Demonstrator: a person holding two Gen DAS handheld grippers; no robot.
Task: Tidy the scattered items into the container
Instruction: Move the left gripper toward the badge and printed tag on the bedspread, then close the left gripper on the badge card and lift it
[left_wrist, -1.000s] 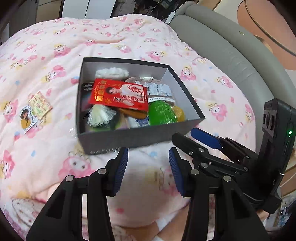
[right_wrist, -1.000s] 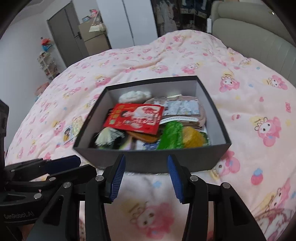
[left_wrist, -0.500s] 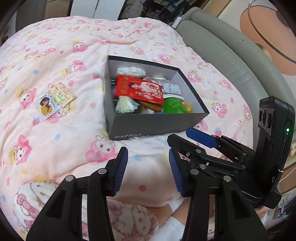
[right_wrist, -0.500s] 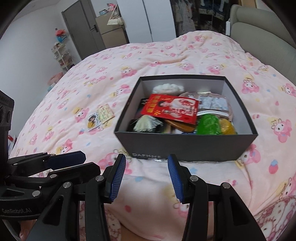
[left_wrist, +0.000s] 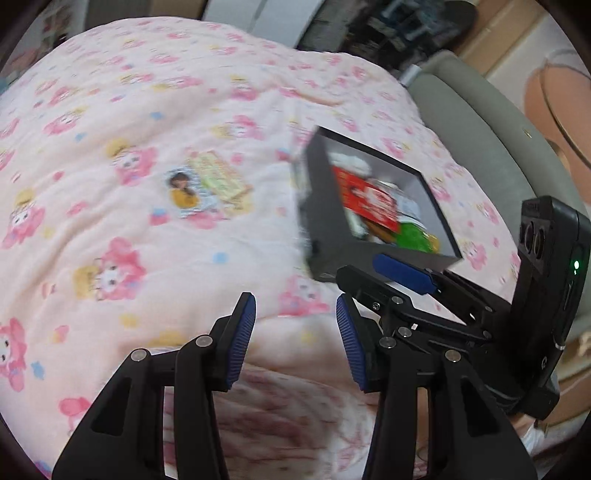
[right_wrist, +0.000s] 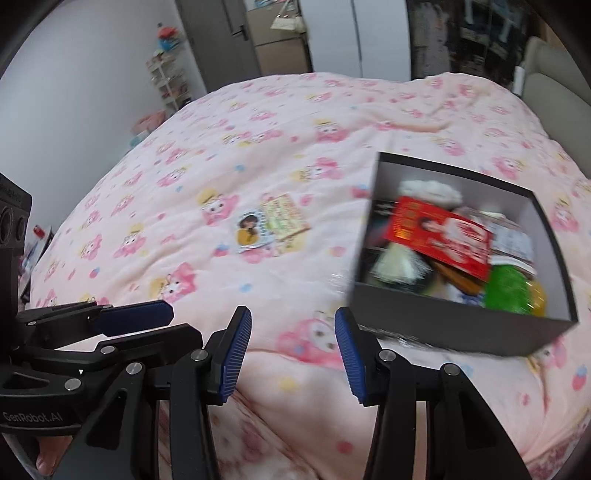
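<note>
Container: dark grey box (right_wrist: 458, 325), lower right of right wrist view, resting on the pink cartoon-print quilt (right_wrist: 229, 155).
Contents: red packet (right_wrist: 439, 236), green item (right_wrist: 508, 288), white fluffy item (right_wrist: 430, 190); rest blurred.
Loose items: character sticker (right_wrist: 251, 230) touching a printed card (right_wrist: 284, 218), frame centre, on the quilt, left of the box and well apart from it.
Left gripper (left_wrist: 291, 332): open, empty, lower centre.
Right gripper (right_wrist: 291, 338): open, empty, lower centre, above the quilt.

my left gripper (left_wrist: 295, 339): black linkage arms, silver screws, ribbed blue pads | my right gripper (right_wrist: 292, 350): same black frame, blue pads, silver screws | markings: white "GenRobot.AI" lettering, green LED on black housing
</note>
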